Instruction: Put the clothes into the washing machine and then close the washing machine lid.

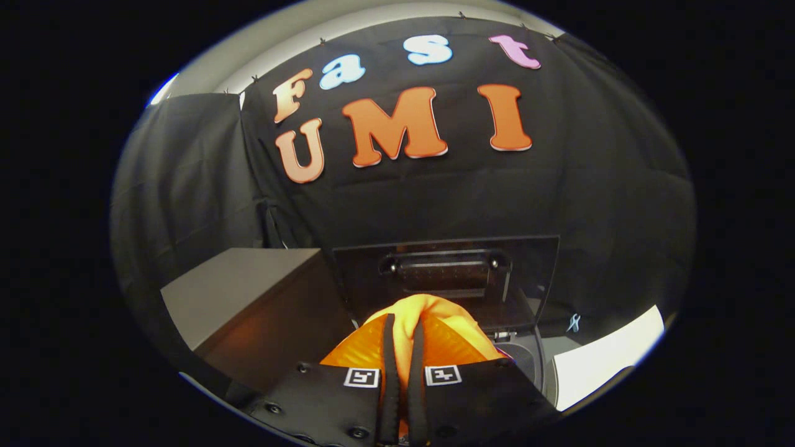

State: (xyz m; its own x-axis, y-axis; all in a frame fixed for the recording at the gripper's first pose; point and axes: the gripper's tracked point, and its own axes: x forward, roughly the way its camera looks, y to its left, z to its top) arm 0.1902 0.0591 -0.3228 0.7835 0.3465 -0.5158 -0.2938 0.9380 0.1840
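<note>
1. Gripper view: the gripper (402,347) has its two fingers nearly together, pinching a fold of the orange garment (435,323) between them. Both fingers press on the cloth, so it is held.
2. The garment bunches over and around the fingertips, hanging to both sides, and it covers most of what lies just ahead.
3. Beyond it stands the washing machine lid (447,273), raised upright, its handle recess facing the camera. So the machine is open.
4. A slice of the drum opening (525,360) shows near right of the garment, below the lid. The rest is hidden by cloth.
5. A grey box top (242,285) sits to the left, well apart from the load.
6. Step in hand, my read: carrying the garment to the opening; not yet dropped in.
7. Next move needs: shift right and down over the drum, open the fingers, check that no cloth drapes over the rim.
8. Then reach the far lid and pull it down. Snagged fabric is the main risk.
</note>
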